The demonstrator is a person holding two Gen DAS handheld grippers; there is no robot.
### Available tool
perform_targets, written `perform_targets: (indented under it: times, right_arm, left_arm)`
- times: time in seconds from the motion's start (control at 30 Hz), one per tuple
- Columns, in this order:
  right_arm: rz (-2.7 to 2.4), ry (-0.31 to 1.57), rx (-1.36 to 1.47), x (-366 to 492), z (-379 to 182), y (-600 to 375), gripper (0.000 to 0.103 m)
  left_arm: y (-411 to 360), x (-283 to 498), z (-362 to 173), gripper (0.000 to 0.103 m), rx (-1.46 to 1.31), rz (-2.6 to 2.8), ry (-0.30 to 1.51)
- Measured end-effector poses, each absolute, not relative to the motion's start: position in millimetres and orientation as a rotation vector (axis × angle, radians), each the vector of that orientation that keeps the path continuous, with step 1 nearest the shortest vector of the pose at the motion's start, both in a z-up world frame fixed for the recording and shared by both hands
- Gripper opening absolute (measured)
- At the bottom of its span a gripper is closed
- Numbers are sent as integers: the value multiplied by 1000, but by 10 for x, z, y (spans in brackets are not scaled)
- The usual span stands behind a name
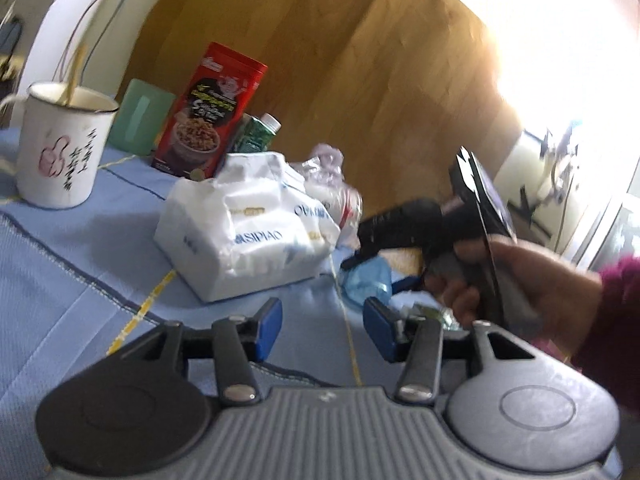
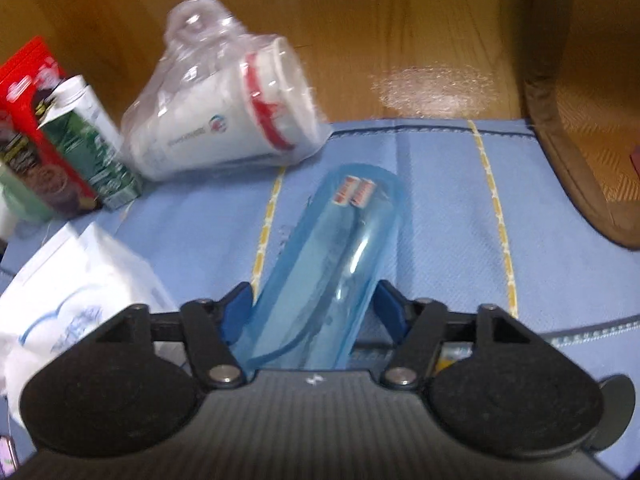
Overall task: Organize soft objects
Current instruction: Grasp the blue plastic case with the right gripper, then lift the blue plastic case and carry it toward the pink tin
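While our right gripper (image 2: 314, 304) holds the blue toothbrush pack (image 2: 336, 256) and our left gripper (image 1: 322, 328) hangs narrowly open and empty, the tissue pack (image 1: 248, 232) and bagged cups (image 2: 224, 120) lie unsorted on the bench (image 2: 440, 208), so we judge most work remains.

Two wrist fisheyes, low over a blue cloth (image 1: 72, 264)

Left looked nearly level toward twelve o'clock; right tilted steeply down, close. Both caught the tissue pack (image 1: 248, 228) and bagged cups (image 2: 224, 120).

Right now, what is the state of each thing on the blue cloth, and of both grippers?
Left gripper: open, empty.
Right gripper: around the blue pack, contact unclear.
Blue pack: lying flat between its fingers.
Bagged cups: lying on their side.
Tissue pack: crumpled, resting on the cloth.
Enamel mug: upright.
Red box: upright.
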State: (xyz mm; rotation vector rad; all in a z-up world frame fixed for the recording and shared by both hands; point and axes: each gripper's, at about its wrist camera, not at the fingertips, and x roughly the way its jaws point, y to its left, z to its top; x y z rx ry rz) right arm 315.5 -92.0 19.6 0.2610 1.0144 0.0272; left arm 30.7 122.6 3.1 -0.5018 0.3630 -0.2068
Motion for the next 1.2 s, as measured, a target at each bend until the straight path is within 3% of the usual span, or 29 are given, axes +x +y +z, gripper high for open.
perform_targets:
  times: [0.13,0.5,0.7,0.77,0.8,1.03,1.13,1.2]
  right_arm:
    - [116,1052,218,2930,244,-745,59]
    - [537,1077,2,1277,210,-529,58]
    - [663,896,-216,471,119,-715,60]
    - [605,821,-228,336,97,-862,74]
    - [574,794,-227,288,103,-907,75]
    - [574,679,-131,20,-62,-1193,76]
    - [601,637,-135,-24,-57,-1299,76]
    - [626,624,-144,-13,-97,-1359,76]
  left_arm:
    - [1343,272,23,46,-568,-223,356]
    - [1369,-94,105,50,-519,-194,453]
    - [1012,-126,104,58,-458,-322,558]
    - [866,-92,115,58,-419,-338,577]
    - [791,-72,119,58,-399,-346,583]
    - [503,-25,141,58,-315,-371,635]
    - [507,-89,155,68,-316,-379,643]
    - [518,-98,149,69,-320,-390,658]
